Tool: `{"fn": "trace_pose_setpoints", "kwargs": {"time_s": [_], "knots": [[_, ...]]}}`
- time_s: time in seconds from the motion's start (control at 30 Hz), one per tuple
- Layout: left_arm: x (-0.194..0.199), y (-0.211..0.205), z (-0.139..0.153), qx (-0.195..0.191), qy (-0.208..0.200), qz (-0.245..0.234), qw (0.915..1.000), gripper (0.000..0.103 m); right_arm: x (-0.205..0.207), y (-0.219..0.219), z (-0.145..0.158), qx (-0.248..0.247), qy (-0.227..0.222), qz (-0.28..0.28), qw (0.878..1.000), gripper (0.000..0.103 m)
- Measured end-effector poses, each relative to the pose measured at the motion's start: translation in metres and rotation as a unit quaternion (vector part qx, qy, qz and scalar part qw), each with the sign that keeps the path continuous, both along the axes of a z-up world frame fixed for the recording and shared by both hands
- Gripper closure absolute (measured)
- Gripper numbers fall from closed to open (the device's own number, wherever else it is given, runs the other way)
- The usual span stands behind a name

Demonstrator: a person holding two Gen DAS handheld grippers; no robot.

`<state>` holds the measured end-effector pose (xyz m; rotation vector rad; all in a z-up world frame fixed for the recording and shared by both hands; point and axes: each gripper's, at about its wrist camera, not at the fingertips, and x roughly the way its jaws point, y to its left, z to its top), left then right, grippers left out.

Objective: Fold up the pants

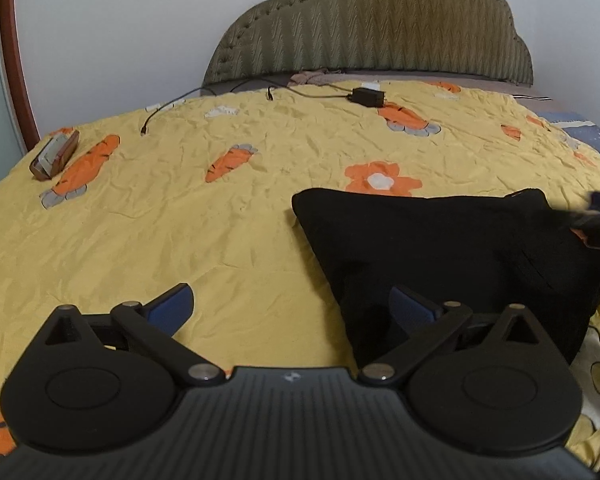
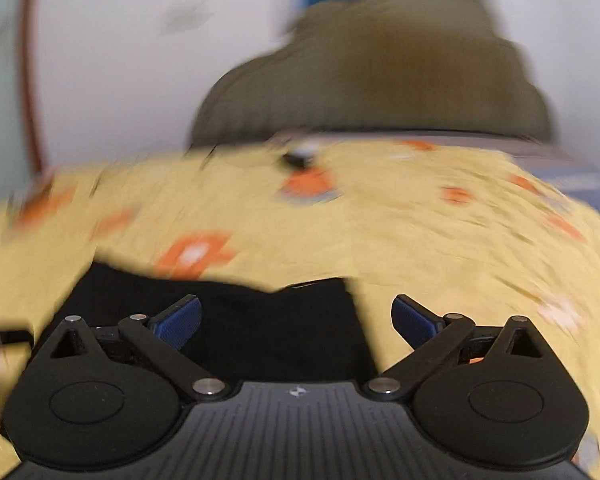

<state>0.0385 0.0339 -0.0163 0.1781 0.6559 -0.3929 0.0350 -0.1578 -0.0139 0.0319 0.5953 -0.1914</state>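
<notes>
A: What does the left wrist view show?

B: The left claw (image 1: 292, 306) is spread wide, holding nothing, low over a bed (image 1: 140, 220) with a wrinkled yellow cover printed with orange carrots and flowers. The black pants (image 1: 440, 256) lie folded into a compact, flat wedge on the right half of the cover. The wedge is broad at its far edge and tapers toward the camera, so its long axis runs roughly from the claw toward the headboard (image 1: 372, 24). The claw's right fingertip (image 1: 414, 306) sits over the near edge of the pants.

A: And the room?

B: A padded olive headboard against a white wall, a black power adapter (image 1: 367, 97) with cables near it, and a small brown box (image 1: 54, 154) at the far left.

A: The right wrist view?

B: It is blurred. The right claw (image 2: 296, 320) is also wide apart and empty. The pants (image 2: 240, 320) lie just ahead, under its left fingertip (image 2: 180, 322), on the yellow cover.
</notes>
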Motion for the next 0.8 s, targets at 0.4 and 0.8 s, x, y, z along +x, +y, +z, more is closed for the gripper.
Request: {"fn": "trace_pose_setpoints", "kwargs": {"time_s": [0.4,0.8], "knots": [[-0.007,-0.012,-0.003,0.027,0.010,0.015,0.9995,0.000,-0.009,-0.022,-0.009,0.061,0.015,-0.068,0.996,0.000],[-0.025,-0.002,0.009,0.018,0.048,0.050,0.9974,0.000,-0.062,0.031,0.003,0.094,0.025,0.010,0.995,0.000]]}}
